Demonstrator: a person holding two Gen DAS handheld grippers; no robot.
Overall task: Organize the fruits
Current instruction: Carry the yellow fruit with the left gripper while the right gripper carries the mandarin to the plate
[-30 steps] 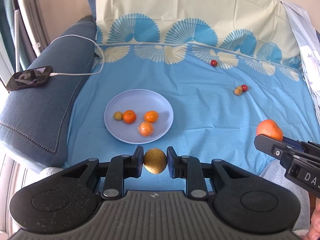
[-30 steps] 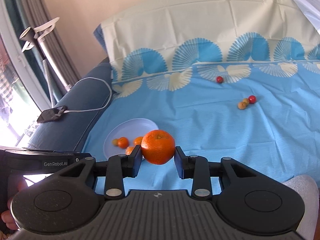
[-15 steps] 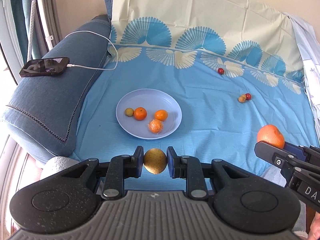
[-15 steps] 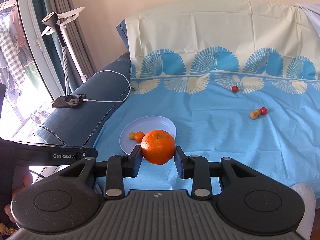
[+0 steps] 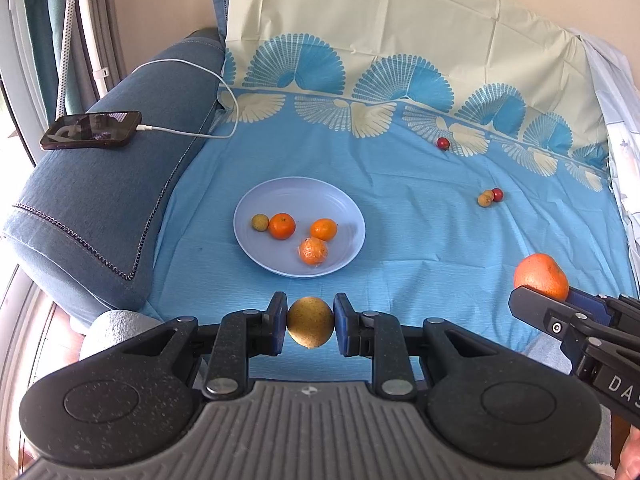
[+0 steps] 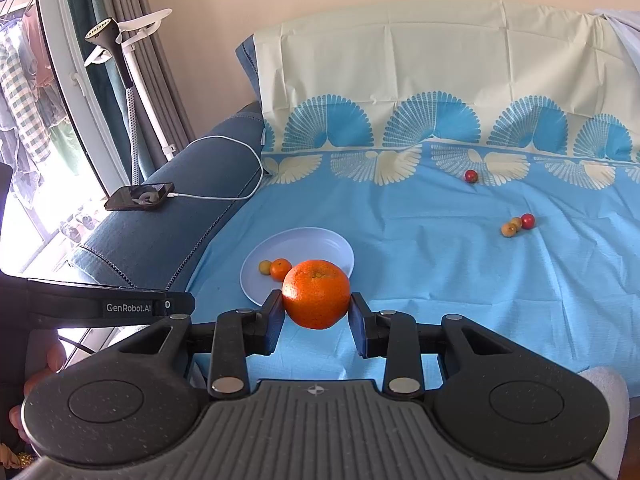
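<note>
Directly ahead of the left gripper (image 5: 310, 323), clamped on a round yellow-brown fruit (image 5: 310, 322), lay the pale-blue round plate (image 5: 344, 204); the right gripper (image 6: 316, 316), gripping a large orange mandarin (image 6: 316, 294), was probably farther.

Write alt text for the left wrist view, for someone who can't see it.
The left gripper clamps a yellow-brown fruit in front of a pale blue plate holding four small fruits, on a blue sheet. At right, the right gripper holds an orange.

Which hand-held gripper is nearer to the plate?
Left. The left hand-held gripper sits just before the plate, holding a yellow fruit; the right hand-held gripper is off to the right.
</note>
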